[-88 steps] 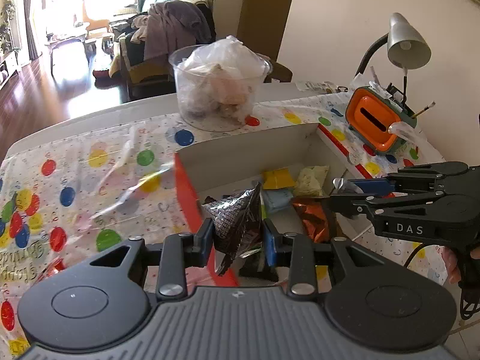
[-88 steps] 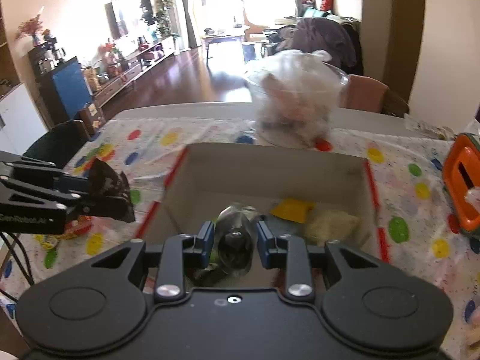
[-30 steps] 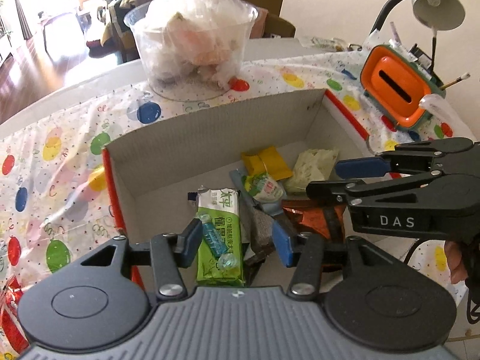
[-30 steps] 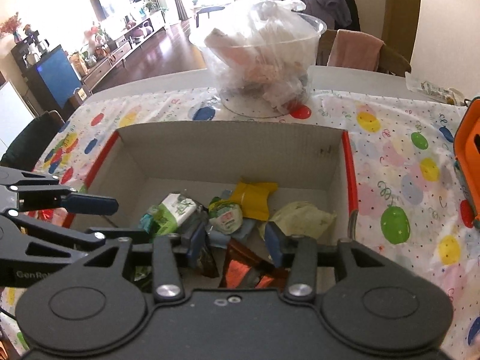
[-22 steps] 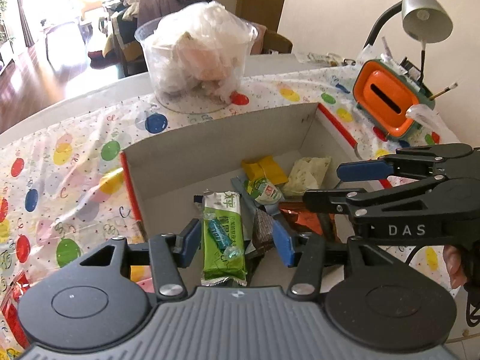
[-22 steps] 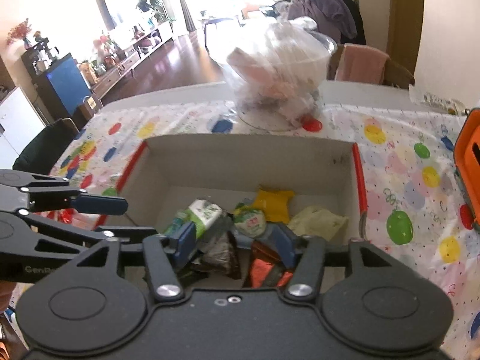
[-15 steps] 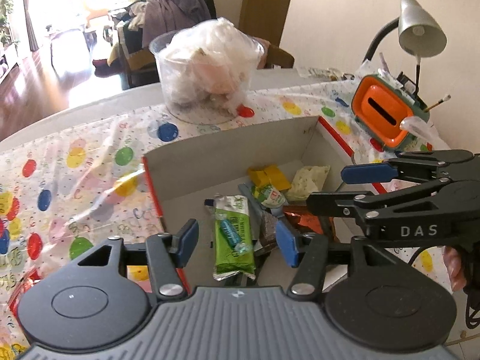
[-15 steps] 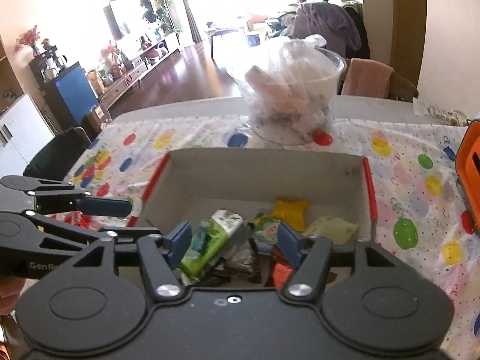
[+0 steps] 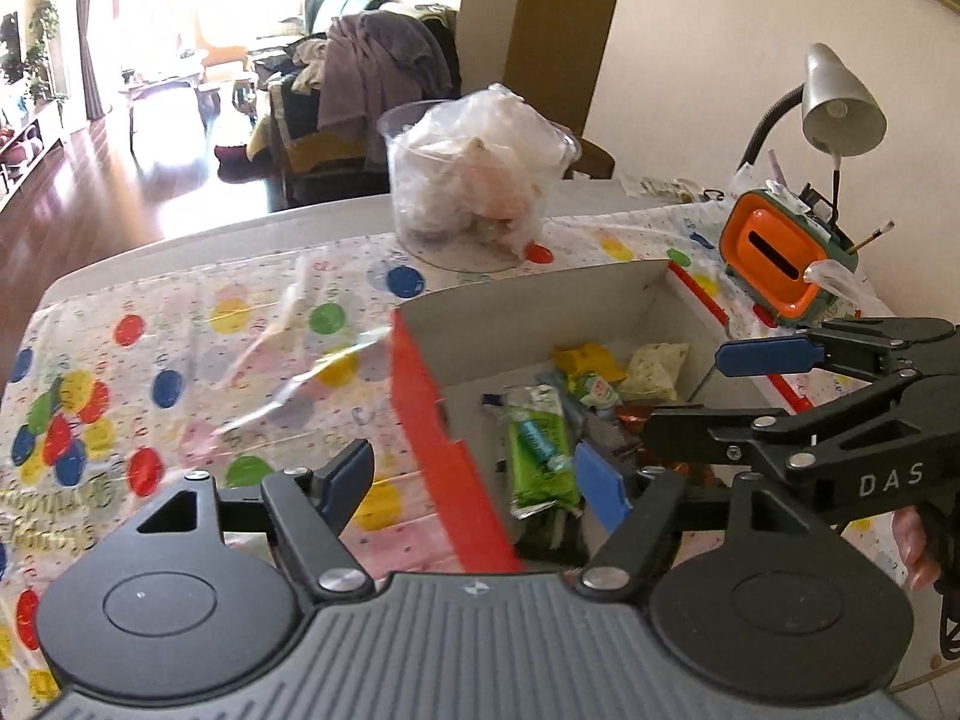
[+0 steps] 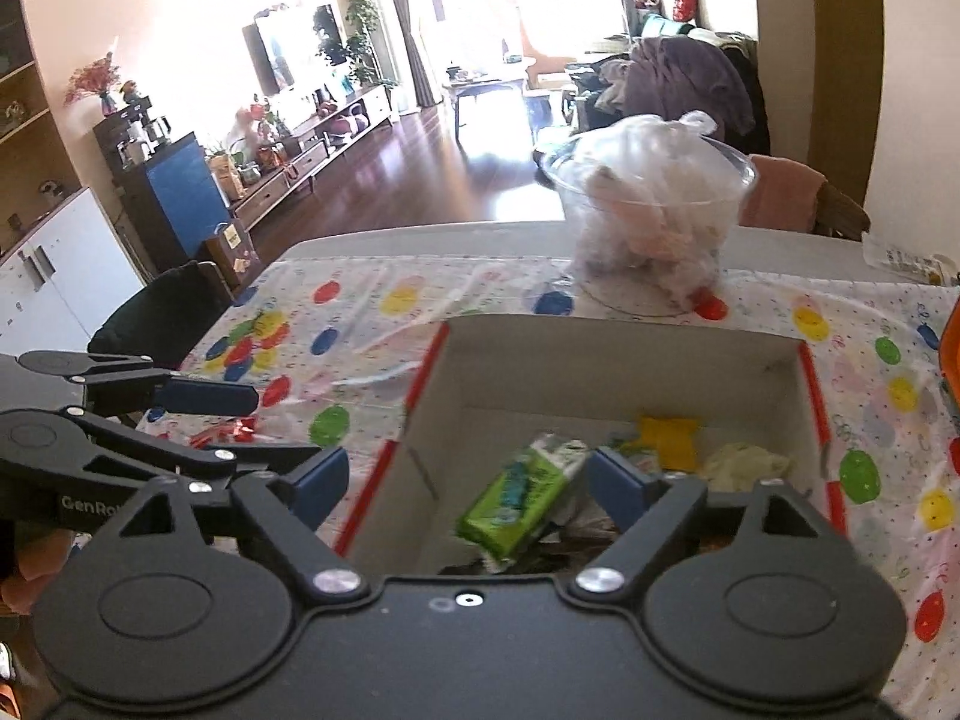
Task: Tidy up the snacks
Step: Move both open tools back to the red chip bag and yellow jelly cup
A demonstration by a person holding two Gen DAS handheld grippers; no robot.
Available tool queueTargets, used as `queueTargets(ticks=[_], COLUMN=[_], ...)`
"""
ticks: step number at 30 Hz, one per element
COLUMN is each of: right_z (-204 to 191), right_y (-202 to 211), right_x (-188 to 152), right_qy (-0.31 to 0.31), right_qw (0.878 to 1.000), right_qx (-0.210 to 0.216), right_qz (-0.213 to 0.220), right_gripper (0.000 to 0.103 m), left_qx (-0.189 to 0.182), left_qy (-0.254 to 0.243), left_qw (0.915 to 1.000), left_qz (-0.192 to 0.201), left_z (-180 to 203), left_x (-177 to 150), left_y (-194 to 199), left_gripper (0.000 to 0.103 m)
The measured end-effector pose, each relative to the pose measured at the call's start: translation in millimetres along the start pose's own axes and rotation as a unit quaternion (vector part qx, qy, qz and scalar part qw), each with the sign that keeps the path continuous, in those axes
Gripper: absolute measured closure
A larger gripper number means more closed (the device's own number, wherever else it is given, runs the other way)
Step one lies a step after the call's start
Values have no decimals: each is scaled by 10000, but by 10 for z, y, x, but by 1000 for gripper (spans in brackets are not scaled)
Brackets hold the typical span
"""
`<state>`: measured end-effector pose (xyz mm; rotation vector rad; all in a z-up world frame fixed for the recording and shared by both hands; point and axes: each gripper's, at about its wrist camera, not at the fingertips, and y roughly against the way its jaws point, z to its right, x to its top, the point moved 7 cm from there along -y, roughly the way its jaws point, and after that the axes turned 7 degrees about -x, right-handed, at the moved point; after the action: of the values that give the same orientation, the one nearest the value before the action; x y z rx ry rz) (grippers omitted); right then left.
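Left hand-held gripper, right hand-held gripper: jaws just opening, empty.

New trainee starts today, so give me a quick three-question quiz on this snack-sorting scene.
1. True or false: the left gripper holds a snack.
2. Where does the green packet lie? A) in the cardboard box B) on the tablecloth C) in the clear tub
3. What orange thing stands beside the desk lamp?

Key: 1. False; both it and the right gripper are open and empty. 2. A. 3. The orange holder.
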<state>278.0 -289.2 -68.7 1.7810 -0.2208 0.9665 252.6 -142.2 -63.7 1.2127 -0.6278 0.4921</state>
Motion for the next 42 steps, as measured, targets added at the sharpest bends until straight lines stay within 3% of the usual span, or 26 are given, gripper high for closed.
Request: queueTargets(ticks=[7,12,22,35,42], right_z=[-439,-785,-1437,-2112,-2413], right_y=[-29,-93,-385,-912,-1294], right_x=[-17,-37,-122,-204,-265], right_qy=[103,180,351,550,838], right_qw=[9999,9996,9990,9959,9915], right_qx=[120,224,213,400,478], right_qz=[34,39,-150,-594,-879], right_gripper=[7,0,0,0,0], left_qx=[116,99,188,-192,-546], left_qy=[126,144,189,-504,-1081], left_qw=[9996,9994,9993,9983,9905], left_qz=[209,293,251,-201,-658], left_z=[-356,-627,-1338,-1967,-2169], left_x=[-170,-322,-644,-1004,-1237], left_y=[328,544,871,1004,865], left_gripper=[20,19,19,19,19])
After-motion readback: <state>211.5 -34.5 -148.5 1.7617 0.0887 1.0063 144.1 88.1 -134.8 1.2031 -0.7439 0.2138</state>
